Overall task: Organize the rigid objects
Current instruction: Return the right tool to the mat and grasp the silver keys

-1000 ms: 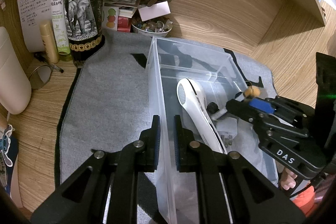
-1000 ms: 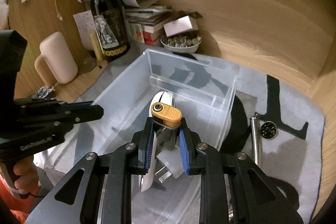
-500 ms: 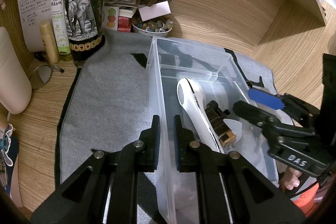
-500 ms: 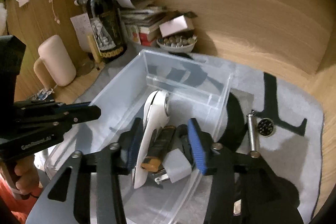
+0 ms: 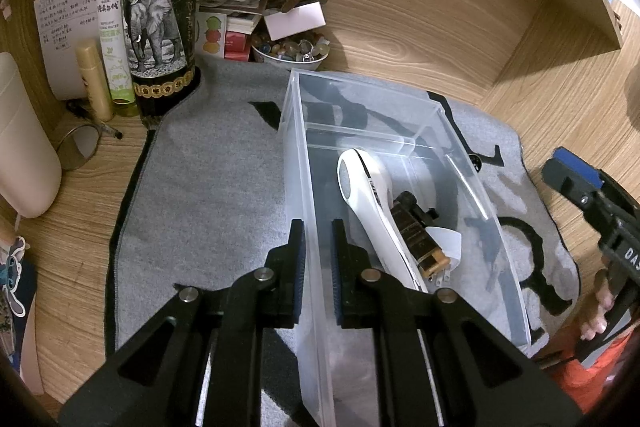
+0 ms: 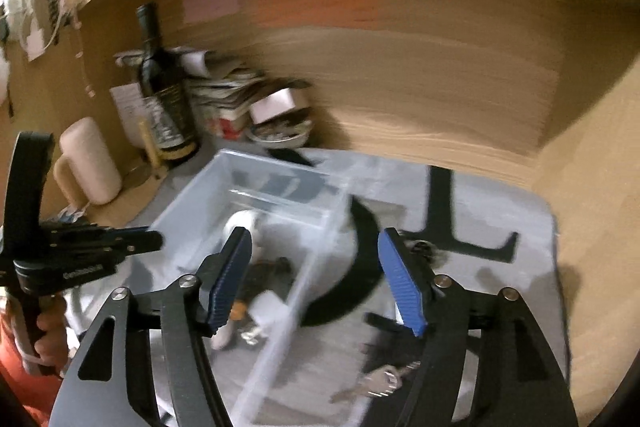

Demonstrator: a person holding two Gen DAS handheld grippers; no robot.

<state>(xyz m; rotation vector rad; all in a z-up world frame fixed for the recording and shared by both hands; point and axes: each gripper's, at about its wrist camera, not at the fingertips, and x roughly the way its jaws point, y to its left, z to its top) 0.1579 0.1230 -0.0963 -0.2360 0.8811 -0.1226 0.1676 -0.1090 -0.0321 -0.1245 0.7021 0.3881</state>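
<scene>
- Brown, orange-capped folding tool [image 5: 416, 241]: released into clear plastic bin [image 5: 298, 163], at 3 o'clock of white handheld device [image 5: 372, 199].
- Right gripper [image 6: 316, 279]: jaws just opened, nothing between, withdrawn.
- Left gripper [image 5: 318, 259]: clamped on bin wall.
- Keys [image 6: 380, 383] judged outstanding.

Bin mouth: clear plastic bin [image 5: 400, 115] is open from above; far section behind the divider [image 5: 360, 139] is bare.
Bin floor: white handheld device [image 5: 368, 195], brown lighter [image 5: 416, 239] and white plug [image 5: 448, 243] fill the near middle.
Left wall: left gripper [image 5: 318, 259] straddles it.
Left of bin: bare grey mat [image 5: 208, 187].
Back-left: wine bottle [image 5: 160, 27], spray bottle [image 5: 114, 35].
</scene>
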